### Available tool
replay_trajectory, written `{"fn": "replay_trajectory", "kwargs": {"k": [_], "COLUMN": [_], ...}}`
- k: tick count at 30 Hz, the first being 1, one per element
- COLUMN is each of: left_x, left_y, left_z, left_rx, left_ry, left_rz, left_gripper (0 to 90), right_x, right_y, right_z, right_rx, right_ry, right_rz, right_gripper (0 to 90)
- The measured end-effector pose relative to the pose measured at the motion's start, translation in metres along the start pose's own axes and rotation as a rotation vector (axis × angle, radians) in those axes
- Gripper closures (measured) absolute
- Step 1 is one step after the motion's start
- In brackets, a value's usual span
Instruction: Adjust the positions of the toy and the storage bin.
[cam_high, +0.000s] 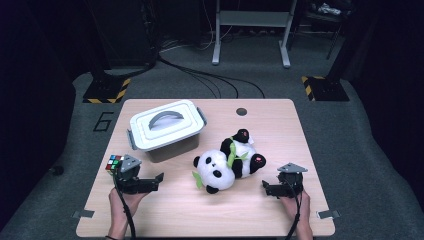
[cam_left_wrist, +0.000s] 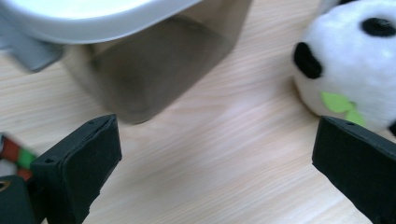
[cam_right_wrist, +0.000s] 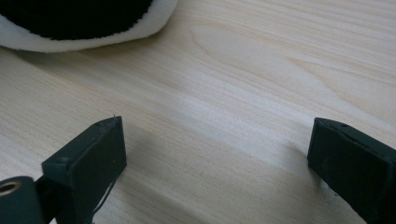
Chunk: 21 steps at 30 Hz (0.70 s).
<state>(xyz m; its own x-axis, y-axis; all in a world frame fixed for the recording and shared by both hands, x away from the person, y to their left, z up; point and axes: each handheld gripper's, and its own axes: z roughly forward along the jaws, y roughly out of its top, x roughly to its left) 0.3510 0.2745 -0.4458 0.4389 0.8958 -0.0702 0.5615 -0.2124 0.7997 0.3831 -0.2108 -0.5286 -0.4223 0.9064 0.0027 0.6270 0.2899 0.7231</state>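
A plush panda (cam_high: 227, 162) lies on its back in the middle of the wooden table (cam_high: 280, 125); its white head with a black ear and a green leaf shows at the upper right in the left gripper view (cam_left_wrist: 355, 65). A clear box with a white lid and grey handle (cam_high: 166, 127) stands at the back left (cam_left_wrist: 154, 70). A colourful puzzle cube (cam_high: 114, 163) rests at the left edge. My left gripper (cam_high: 159, 180) (cam_left_wrist: 215, 163) is open beside the cube, nothing between its jaws. My right gripper (cam_high: 265, 187) (cam_right_wrist: 215, 158) is open over bare wood, right of the panda (cam_right_wrist: 79, 18).
A round cable hole (cam_high: 242, 111) sits near the table's far edge. Beyond the table are grey floor, black cables and stand bases with yellow-black stripes (cam_high: 106, 91). Bare wood lies between the two grippers at the front.
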Motion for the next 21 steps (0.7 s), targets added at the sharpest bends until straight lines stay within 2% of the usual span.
{"fn": "replay_trajectory", "kwargs": {"k": [1, 4, 5, 6, 9, 10, 11, 14, 15, 16, 17, 18, 19, 21], "left_x": [-0.007, -0.015, -0.023, -0.023, -0.034, -0.042, -0.042, -0.056, -0.065, -0.065, -0.074, -0.074, -0.083, -0.087], "left_y": [0.003, 0.006, 0.009, 0.009, 0.015, 0.02, 0.02, 0.027, 0.032, 0.032, 0.038, 0.038, 0.042, 0.045], "left_z": [0.004, 0.009, 0.013, 0.013, 0.02, 0.025, 0.025, 0.034, 0.04, 0.04, 0.047, 0.047, 0.055, 0.059], "left_rx": [0.009, 0.014, 0.018, 0.018, 0.028, 0.031, 0.031, 0.026, 0.027, 0.027, 0.03, 0.03, 0.034, 0.037], "left_ry": [-0.022, -0.039, -0.057, -0.057, -0.089, -0.109, -0.109, -0.138, -0.159, -0.159, -0.178, -0.178, -0.197, -0.207], "left_rz": [0.02, 0.036, 0.053, 0.053, 0.088, 0.107, 0.107, 0.131, 0.143, 0.143, 0.165, 0.165, 0.174, 0.182], "left_gripper": [1.1, 0.4, 0.3, 0.3, 0.3, 0.3, 0.2, 0.2, 0.2, 0.2, 0.2, 0.2, 0.2, 0.2], "right_x": [0.0, 0.0, 0.0, 0.0, 0.0, 0.0, 0.0, 0.0, 0.0, 0.0, 0.0, 0.0, 0.0, 0.0], "right_y": [0.0, 0.0, 0.0, 0.0, 0.0, 0.0, 0.0, 0.0, 0.0, 0.0, 0.0, 0.0, 0.0, 0.0], "right_z": [0.0, 0.0, 0.0, 0.0, 0.0, 0.0, 0.0, 0.0, 0.0, 0.0, 0.0, 0.0, 0.0, 0.0], "right_rx": [0.001, 0.0, 0.0, 0.0, 0.0, 0.001, 0.001, 0.0, 0.0, 0.0, 0.0, 0.0, 0.001, 0.001], "right_ry": [0.001, 0.0, 0.0, 0.0, 0.0, 0.0, 0.0, 0.0, 0.0, 0.0, 0.0, 0.0, 0.001, 0.001], "right_rz": [-0.001, -0.001, 0.0, 0.0, 0.0, 0.0, 0.0, 0.0, 0.001, 0.001, 0.0, 0.0, 0.0, -0.002], "right_gripper": [3.6, 3.6, 3.6, 3.6, 3.6, 3.6, 3.6, 3.6, 3.6, 3.6, 3.7, 3.7, 3.7, 3.7]}}
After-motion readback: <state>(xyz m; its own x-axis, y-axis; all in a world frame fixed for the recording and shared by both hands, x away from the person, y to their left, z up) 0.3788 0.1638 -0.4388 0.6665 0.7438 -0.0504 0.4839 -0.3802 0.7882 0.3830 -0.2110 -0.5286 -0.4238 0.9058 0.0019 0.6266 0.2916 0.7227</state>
